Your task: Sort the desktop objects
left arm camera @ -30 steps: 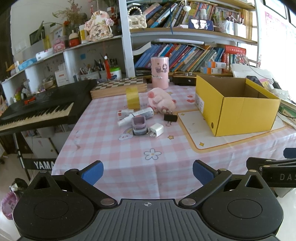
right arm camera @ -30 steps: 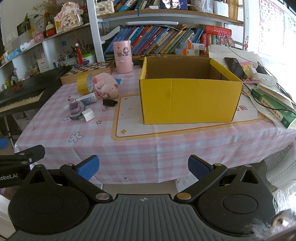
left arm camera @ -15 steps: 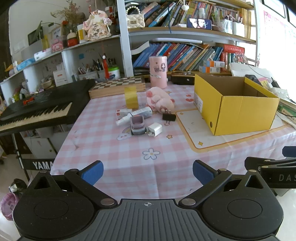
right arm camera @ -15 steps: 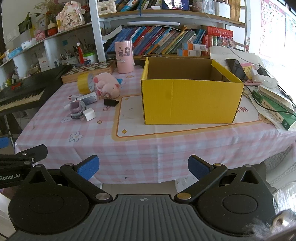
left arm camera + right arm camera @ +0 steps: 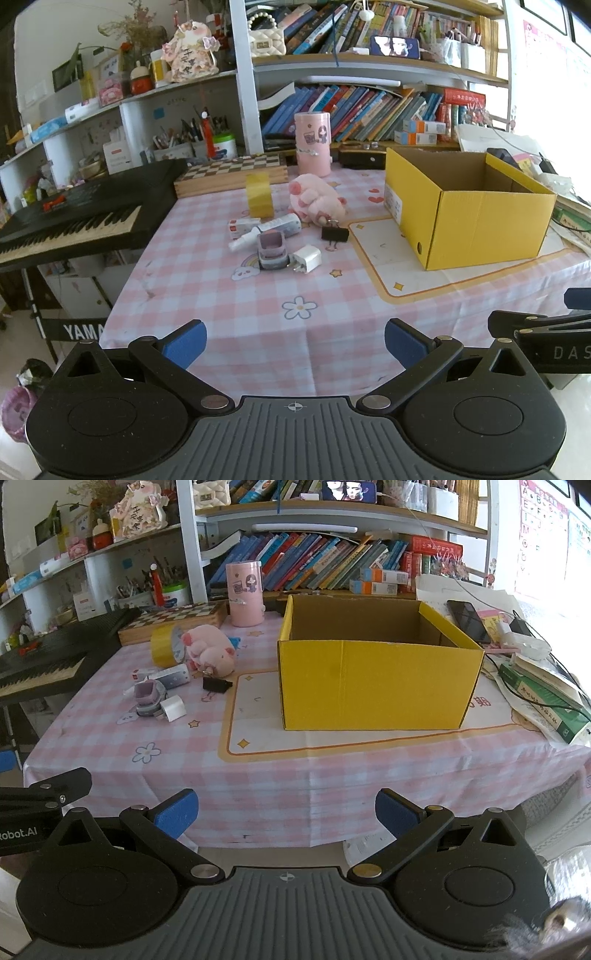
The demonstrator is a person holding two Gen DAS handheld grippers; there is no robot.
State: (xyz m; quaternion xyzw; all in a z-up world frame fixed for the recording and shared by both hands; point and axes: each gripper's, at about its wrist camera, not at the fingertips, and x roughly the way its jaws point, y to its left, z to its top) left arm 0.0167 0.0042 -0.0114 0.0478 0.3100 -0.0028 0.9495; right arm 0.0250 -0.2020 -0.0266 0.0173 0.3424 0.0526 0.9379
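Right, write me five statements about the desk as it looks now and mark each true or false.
1. The yellow cardboard box has its top open. True.
2. The pink plush pig lies inside the box. False: it lies on the checked tablecloth, left of the box.
3. The left tongs grip the white charger plug. False: they are open and hold nothing; the plug lies on the cloth.
4. The black binder clip sits between the pig and the box. True.
5. The right tongs are shut. False: they are open and hold nothing.
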